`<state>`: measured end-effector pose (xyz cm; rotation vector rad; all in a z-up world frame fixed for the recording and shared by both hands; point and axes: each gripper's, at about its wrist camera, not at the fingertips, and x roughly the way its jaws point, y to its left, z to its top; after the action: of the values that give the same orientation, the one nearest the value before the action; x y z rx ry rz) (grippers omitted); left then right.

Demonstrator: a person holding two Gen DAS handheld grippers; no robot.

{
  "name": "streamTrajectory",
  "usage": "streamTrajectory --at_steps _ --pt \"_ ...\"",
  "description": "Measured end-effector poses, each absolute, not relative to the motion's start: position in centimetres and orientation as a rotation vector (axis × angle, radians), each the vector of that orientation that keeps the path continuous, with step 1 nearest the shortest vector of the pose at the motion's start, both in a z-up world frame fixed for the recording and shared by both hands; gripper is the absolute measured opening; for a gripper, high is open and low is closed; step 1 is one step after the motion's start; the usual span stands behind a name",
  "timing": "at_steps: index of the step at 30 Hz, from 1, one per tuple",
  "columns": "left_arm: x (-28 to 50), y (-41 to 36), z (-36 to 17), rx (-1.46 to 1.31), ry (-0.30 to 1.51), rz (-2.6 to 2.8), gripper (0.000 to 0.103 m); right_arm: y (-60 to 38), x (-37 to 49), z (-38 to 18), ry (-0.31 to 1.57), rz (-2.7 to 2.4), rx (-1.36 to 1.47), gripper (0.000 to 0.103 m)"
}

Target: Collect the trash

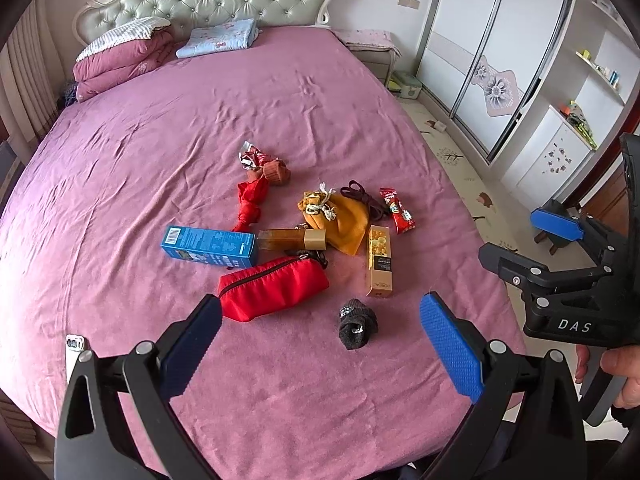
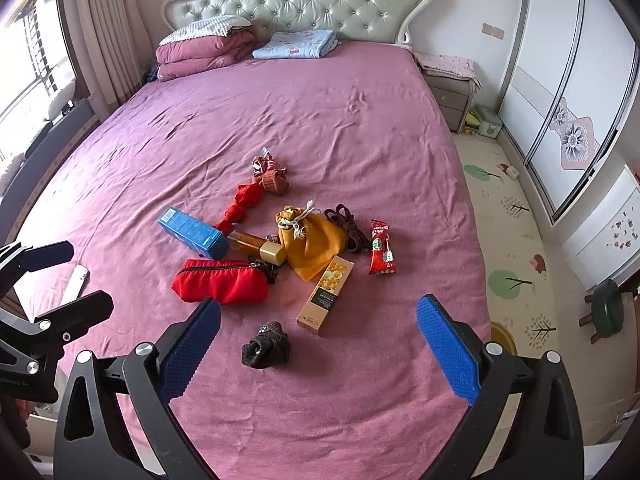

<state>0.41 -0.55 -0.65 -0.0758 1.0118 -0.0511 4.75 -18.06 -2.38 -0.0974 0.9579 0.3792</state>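
Note:
Items lie on a purple bed (image 1: 160, 152) (image 2: 320, 120): a red snack wrapper (image 1: 398, 210) (image 2: 382, 246), a crumpled red-silver wrapper (image 1: 252, 158) (image 2: 266, 164), a blue box (image 1: 210, 246) (image 2: 192, 232), a gold box (image 1: 379, 260) (image 2: 326, 294), an amber bottle (image 1: 292, 239) (image 2: 258, 246), a red pouch (image 1: 272, 288) (image 2: 220, 280), a yellow drawstring bag (image 1: 336, 216) (image 2: 312, 236) and a dark sock (image 1: 357, 323) (image 2: 266, 344). My left gripper (image 1: 320, 340) is open and empty above the near bed. My right gripper (image 2: 318, 340) is open and empty, also visible in the left wrist view (image 1: 520, 240).
A brown sock (image 1: 274, 170), red cloth (image 1: 250, 202) and dark straps (image 1: 362, 196) lie among the items. A white phone (image 1: 74, 350) (image 2: 74, 284) lies at the bed's left. Folded quilts (image 2: 208, 50) sit by the headboard. A stool (image 2: 606, 310) stands on the floor at right.

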Motion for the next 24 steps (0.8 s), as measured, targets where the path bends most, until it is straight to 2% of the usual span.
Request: streamTrajectory --at_steps 24 --pt "0.93 -0.43 -1.02 -0.081 1.031 -0.067 0.099 -18.12 4.91 -2.60 0.963 0.380 -0.092 0.094"
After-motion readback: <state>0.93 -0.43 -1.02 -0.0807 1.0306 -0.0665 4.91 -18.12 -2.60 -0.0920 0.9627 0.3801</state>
